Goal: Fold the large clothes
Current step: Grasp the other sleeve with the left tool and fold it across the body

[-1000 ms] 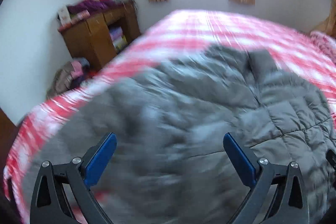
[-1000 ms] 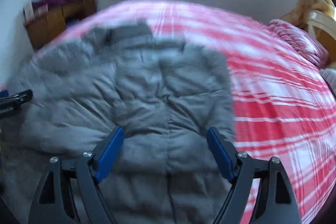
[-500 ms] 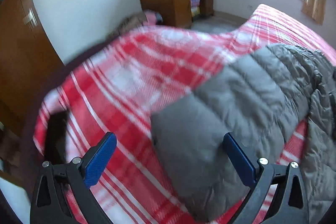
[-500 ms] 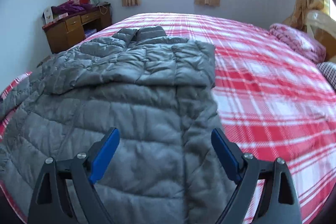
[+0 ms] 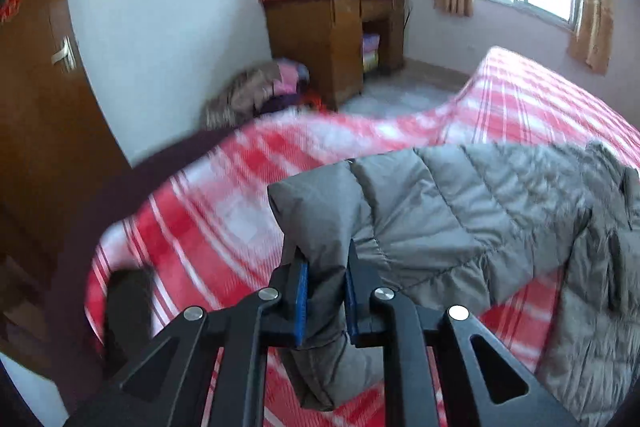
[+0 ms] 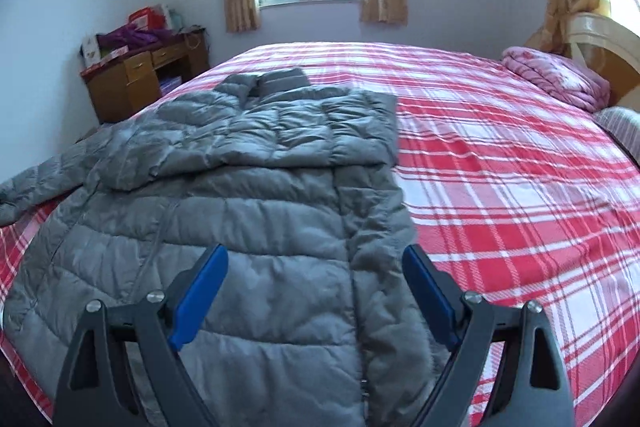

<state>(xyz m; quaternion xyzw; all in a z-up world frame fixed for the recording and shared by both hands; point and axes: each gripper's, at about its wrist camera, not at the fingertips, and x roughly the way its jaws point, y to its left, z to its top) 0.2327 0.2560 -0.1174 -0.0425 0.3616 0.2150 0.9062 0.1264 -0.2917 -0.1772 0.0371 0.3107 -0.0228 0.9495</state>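
Observation:
A grey quilted puffer jacket (image 6: pixel 256 187) lies spread on the bed, collar toward the window, its right sleeve folded across the chest. Its left sleeve (image 5: pixel 440 211) stretches out to the bed's left edge. My left gripper (image 5: pixel 324 267) is shut on the cuff end of that sleeve, which stands up between the blue pads. My right gripper (image 6: pixel 316 287) is open and empty, hovering over the jacket's lower front near the zipper.
The bed has a red and white plaid cover (image 6: pixel 500 167). A wooden desk (image 5: pixel 336 39) with clutter stands by the left wall, clothes piled beside it. A door (image 5: pixel 36 107) is at the far left. A pink folded blanket (image 6: pixel 556 79) and the headboard lie at the right.
My left gripper swung left to the outstretched sleeve and closed on its cuff. My right gripper pulled back a little over the jacket's lower front and stays open.

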